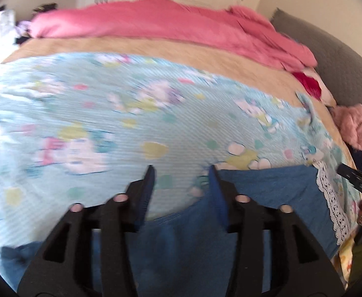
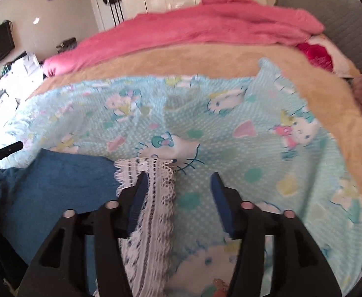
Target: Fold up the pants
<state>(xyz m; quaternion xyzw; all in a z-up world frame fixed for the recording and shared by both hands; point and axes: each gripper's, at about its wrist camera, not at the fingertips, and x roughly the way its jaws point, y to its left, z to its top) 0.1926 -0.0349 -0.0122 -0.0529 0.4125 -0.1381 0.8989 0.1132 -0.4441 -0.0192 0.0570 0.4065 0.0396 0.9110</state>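
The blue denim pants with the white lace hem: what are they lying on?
The blue denim pants lie on a pale blue cartoon-print sheet, over a beige blanket. Whatever lies directly beneath the denim is covered.

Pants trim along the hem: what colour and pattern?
White openwork lace trim, clearest in the right wrist view.

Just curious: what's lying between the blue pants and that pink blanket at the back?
In both views: light-blue cartoon-print sheet, then a tan blanket beyond it.

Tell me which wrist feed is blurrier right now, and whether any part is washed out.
Left wrist view: motion blur smears the cartoon-print sheet and pink blanket; left edge washed out. Right wrist view: sharper, lace trim crisp, bright blowout at far left. Both show fisheye curving.
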